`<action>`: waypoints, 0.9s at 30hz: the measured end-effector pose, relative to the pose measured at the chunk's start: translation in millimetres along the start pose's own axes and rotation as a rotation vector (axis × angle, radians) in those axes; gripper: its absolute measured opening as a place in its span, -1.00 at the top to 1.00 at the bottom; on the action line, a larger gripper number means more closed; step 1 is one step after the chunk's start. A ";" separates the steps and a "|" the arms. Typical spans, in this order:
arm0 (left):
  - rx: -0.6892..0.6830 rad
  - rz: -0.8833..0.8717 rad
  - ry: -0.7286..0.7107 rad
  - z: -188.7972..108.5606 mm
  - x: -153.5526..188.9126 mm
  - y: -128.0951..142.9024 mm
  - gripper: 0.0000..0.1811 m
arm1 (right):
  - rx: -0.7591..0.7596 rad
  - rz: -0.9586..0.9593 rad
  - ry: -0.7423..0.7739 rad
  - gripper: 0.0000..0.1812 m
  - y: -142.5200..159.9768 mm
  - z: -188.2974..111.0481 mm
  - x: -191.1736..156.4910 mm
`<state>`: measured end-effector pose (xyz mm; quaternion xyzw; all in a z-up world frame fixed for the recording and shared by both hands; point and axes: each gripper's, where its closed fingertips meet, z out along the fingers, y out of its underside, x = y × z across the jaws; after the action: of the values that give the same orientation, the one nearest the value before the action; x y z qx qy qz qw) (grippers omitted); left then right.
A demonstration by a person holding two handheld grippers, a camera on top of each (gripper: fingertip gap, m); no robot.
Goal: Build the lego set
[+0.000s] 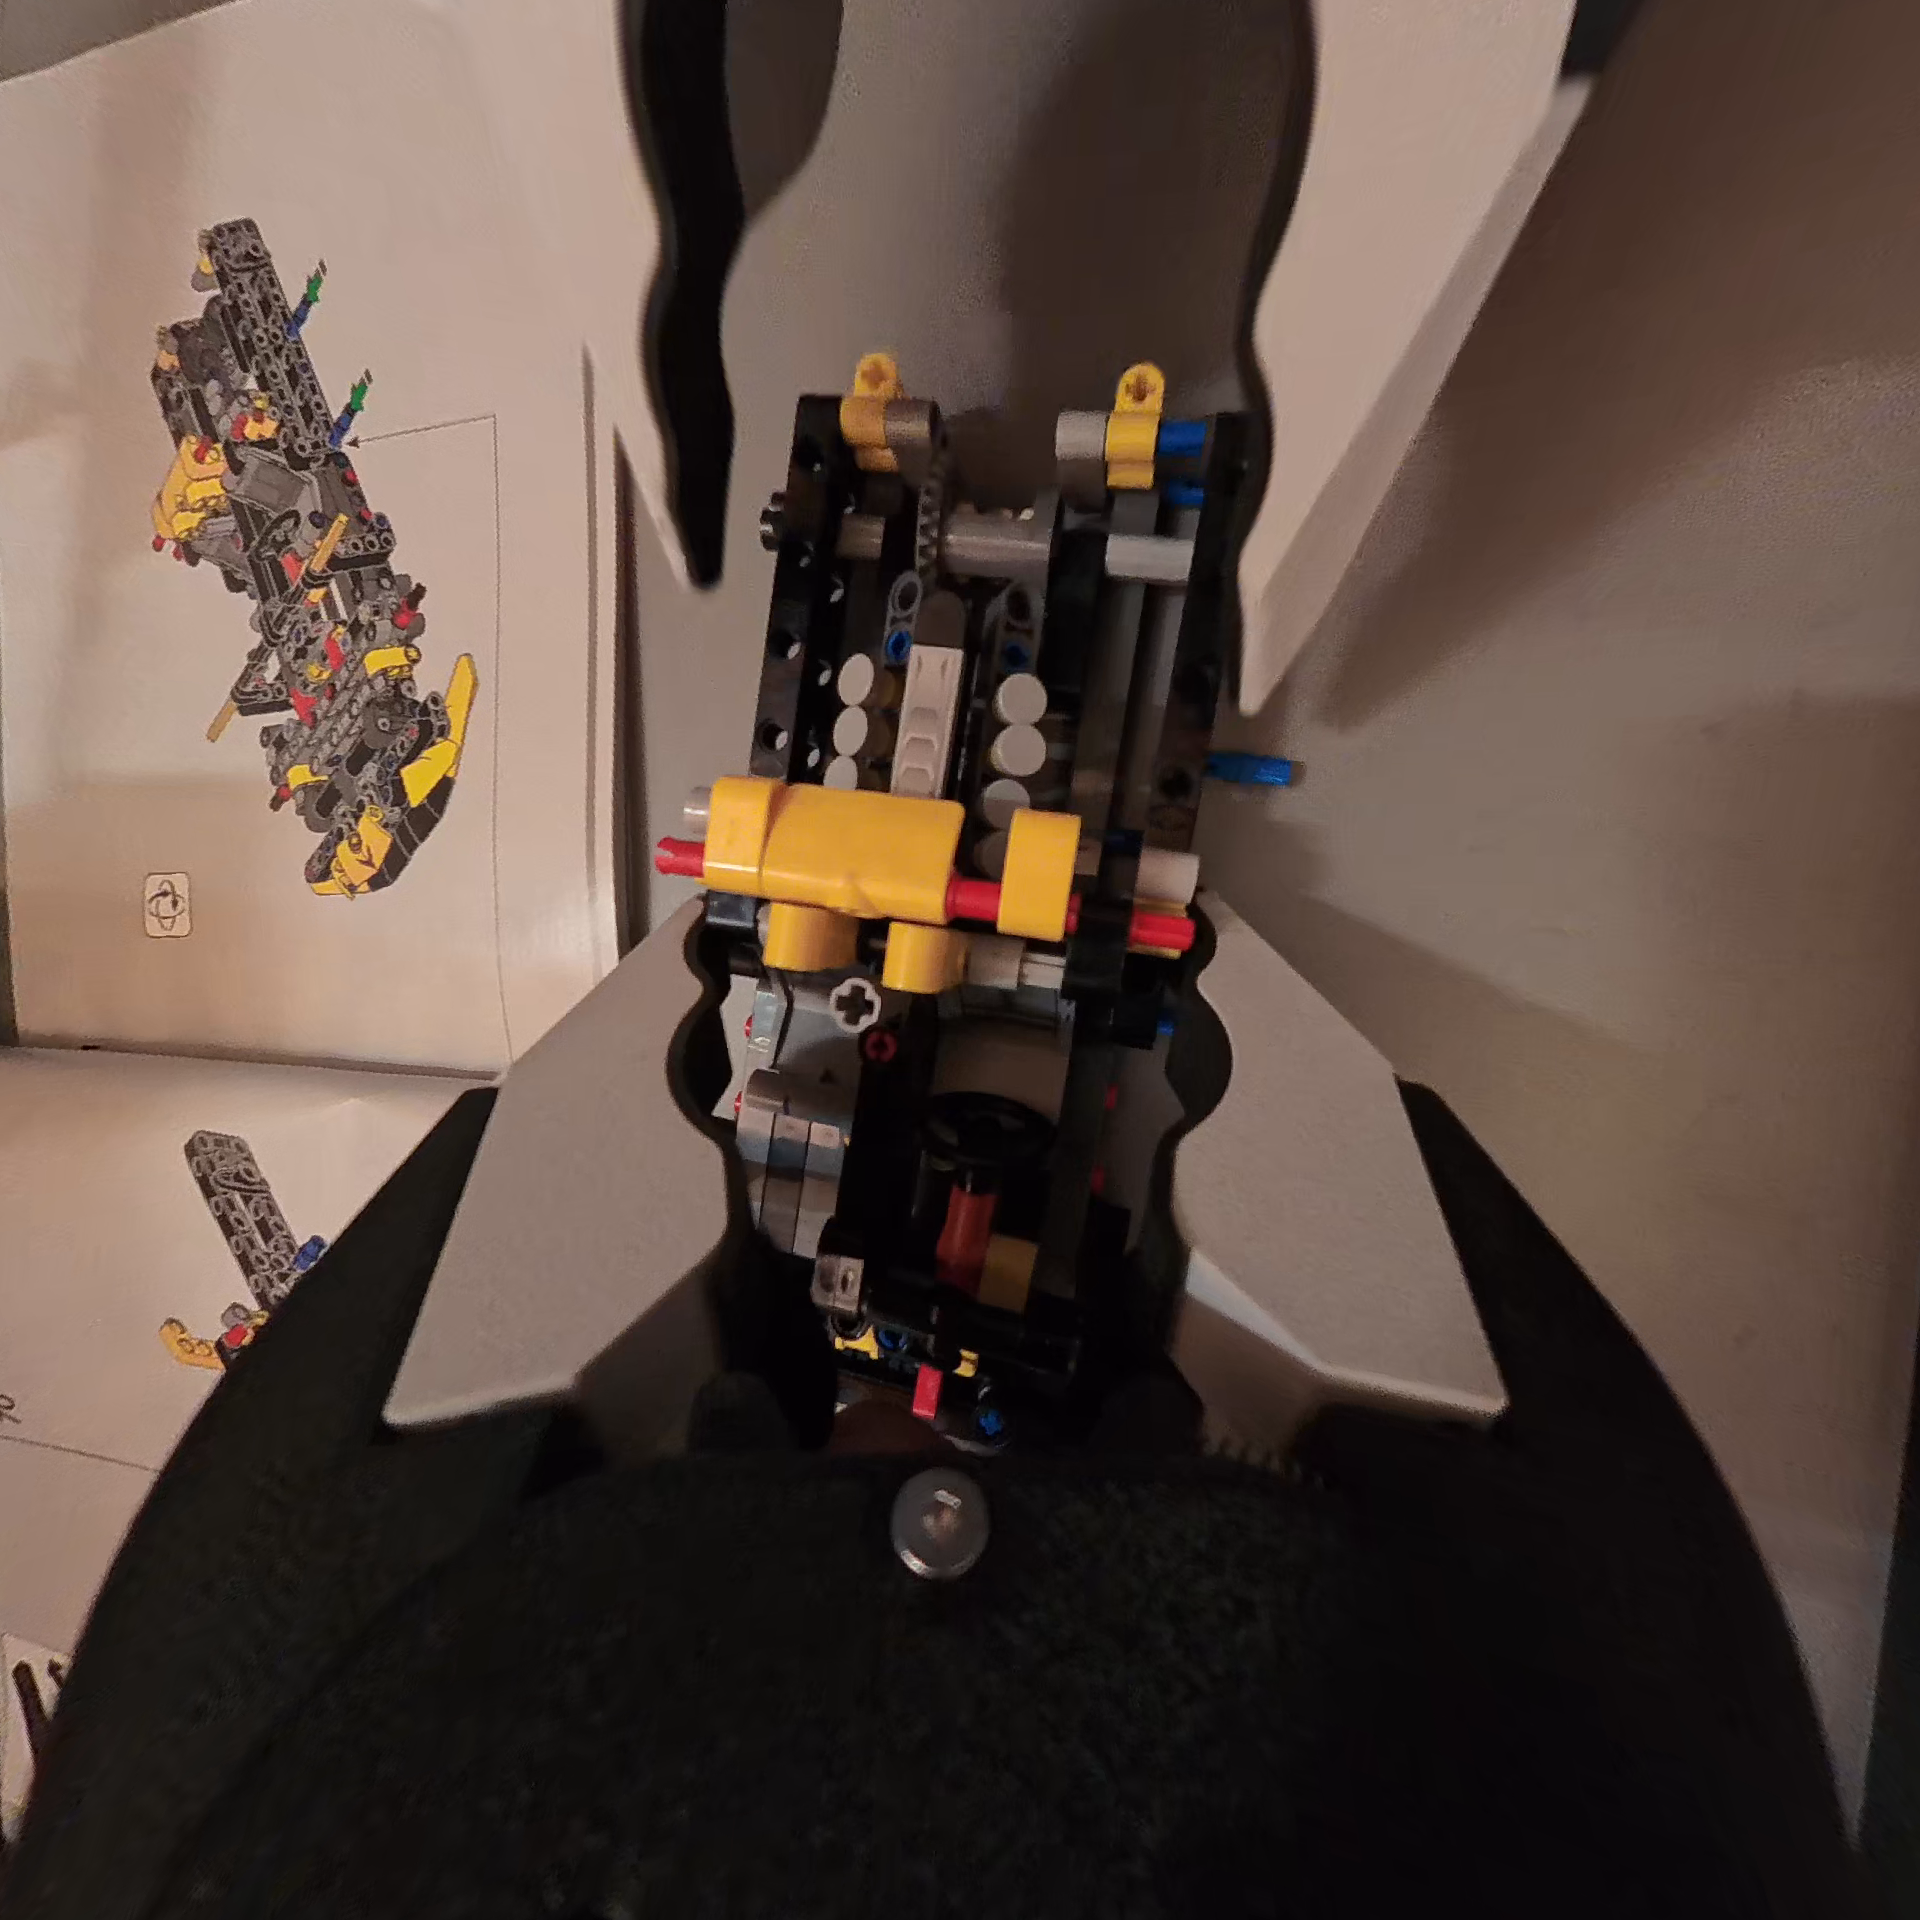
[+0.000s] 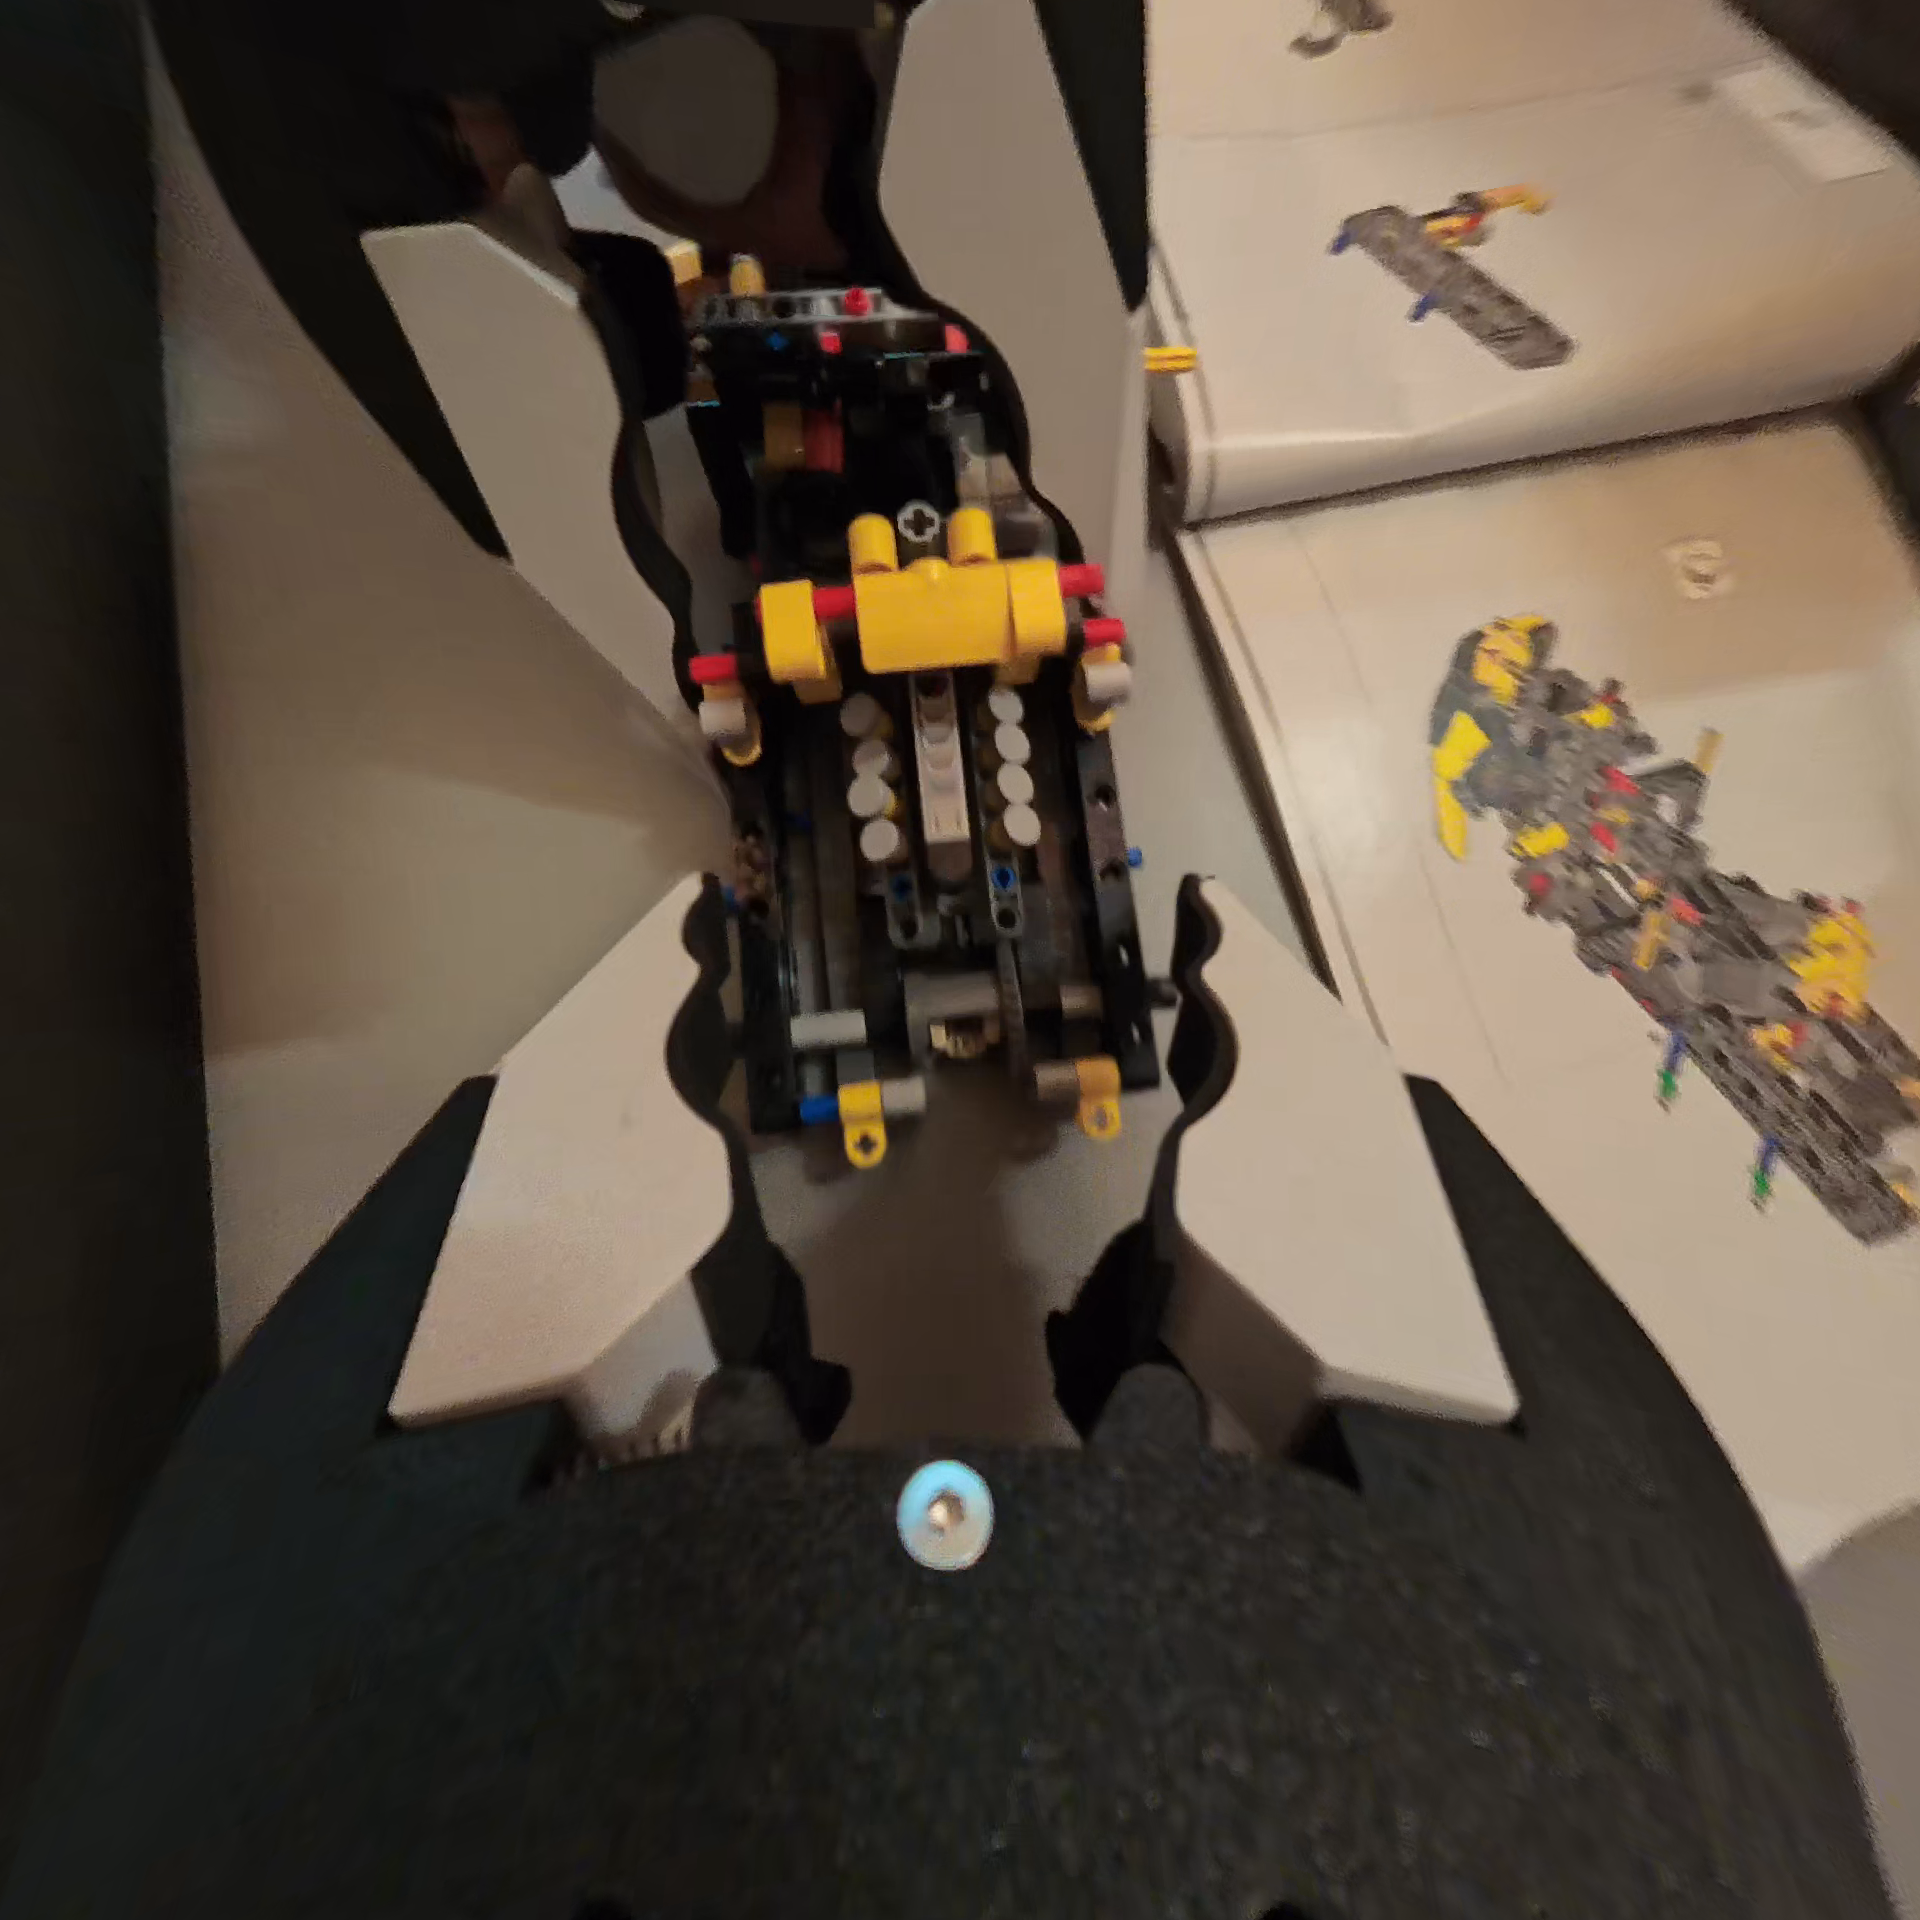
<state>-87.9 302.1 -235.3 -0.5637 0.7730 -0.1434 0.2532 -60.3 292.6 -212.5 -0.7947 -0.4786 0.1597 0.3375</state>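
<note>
I am holding the long black, grey and yellow Lego chassis of beams, pins and axles (image 1: 977, 831) lengthwise between my two tools. My left gripper (image 1: 951, 1039), with its pale grey plates and wavy black fingers (image 1: 701, 1049), is clamping the end that carries the small black steering wheel, its jaws pressing on both sides of the frame. The wide yellow block on a red axle is sitting just past those fingertips.

My right gripper (image 2: 940, 1023) is facing the opposite end, where two yellow connectors stick out. Its jaws are spread, standing either side of the chassis (image 2: 935, 790) with a gap showing on the right side; on the left side I cannot tell whether finger and beam are touching.

The open white instruction booklet with printed colour build diagrams (image 1: 312, 623) is lying flat on the pale surface beside the model, left of it in the left wrist view and right of it (image 2: 1558, 790) in the other.
</note>
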 end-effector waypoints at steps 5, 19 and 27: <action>0.007 0.010 0.001 0.2 0.6 -0.8 0.05 | -0.029 -0.076 0.135 0.07 19.2 4.4 -1.0; 0.005 0.014 -0.003 0.3 1.6 -1.4 0.06 | -0.086 -0.098 0.088 0.07 18.5 17.6 -2.2; 0.001 0.016 -0.005 1.6 -1.1 -1.8 0.10 | -0.062 -0.080 0.098 0.08 18.2 17.9 -1.8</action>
<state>-85.4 302.7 -235.5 -0.5577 0.7769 -0.1403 0.2564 -59.7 292.2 -238.1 -0.7919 -0.4974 0.0921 0.3420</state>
